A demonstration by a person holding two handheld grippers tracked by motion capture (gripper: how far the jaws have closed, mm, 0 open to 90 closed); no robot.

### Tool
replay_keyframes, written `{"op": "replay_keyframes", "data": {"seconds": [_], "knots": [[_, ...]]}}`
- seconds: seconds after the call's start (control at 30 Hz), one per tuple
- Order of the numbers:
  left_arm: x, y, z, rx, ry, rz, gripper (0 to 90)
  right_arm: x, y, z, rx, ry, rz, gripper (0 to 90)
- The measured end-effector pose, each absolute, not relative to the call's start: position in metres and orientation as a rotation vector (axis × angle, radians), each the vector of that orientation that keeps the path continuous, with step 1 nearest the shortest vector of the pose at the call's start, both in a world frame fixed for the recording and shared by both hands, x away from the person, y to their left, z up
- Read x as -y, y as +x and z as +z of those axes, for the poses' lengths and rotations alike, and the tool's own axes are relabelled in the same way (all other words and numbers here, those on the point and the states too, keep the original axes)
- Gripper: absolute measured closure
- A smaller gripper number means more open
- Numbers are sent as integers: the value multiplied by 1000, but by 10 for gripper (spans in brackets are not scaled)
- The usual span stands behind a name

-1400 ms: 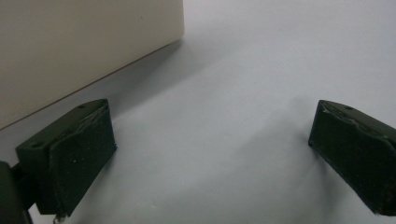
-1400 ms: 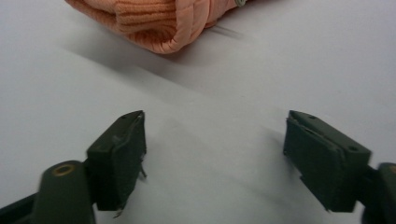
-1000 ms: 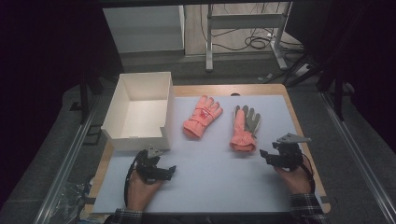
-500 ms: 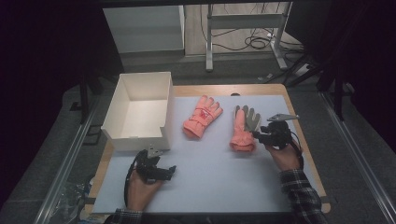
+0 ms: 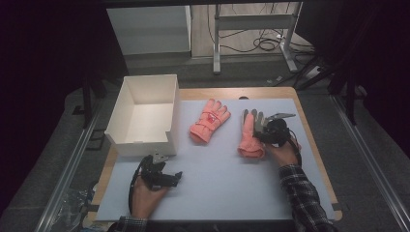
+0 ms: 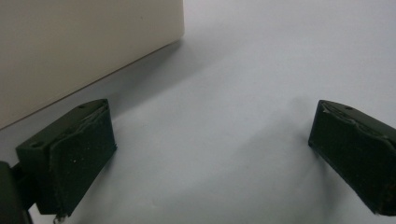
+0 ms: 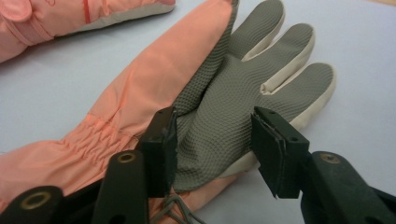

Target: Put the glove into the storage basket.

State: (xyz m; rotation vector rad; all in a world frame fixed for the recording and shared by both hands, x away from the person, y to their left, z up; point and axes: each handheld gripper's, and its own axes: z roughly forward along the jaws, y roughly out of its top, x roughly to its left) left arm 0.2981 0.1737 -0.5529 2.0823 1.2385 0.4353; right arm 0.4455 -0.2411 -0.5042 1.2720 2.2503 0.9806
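Gloves number two, both pink: one (image 5: 250, 135) lies palm-up right of the single white box (image 5: 144, 113), its grey palm between the right hand-held gripper's (image 7: 215, 140) parted jaws. The second glove (image 5: 209, 120) lies between. Left hand-held gripper (image 6: 210, 154) gapes empty just beside the box, low over the surface (image 5: 217, 188).

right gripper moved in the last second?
Yes. In the high view the right gripper has gone from the bare mat near the table's right edge, forward and leftward, onto the palm-up glove. Its jaws now straddle the grey palm, still open.
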Motion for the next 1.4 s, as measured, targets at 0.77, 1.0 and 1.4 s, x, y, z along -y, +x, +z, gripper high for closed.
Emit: {"op": "replay_keyframes", "data": {"seconds": [0.77,1.0,1.4], "knots": [[-174,298,-553,-1239,2082,436,3,234,421,-477,-2224,1271,1185,878],[-174,298,-553,-1238,2085,437,3,226,405,-471,-2243,1287,1276,877],[-174,298,-553,-1238,2086,436,4,194,372,-482,-2294,1272,1348,876]]}}
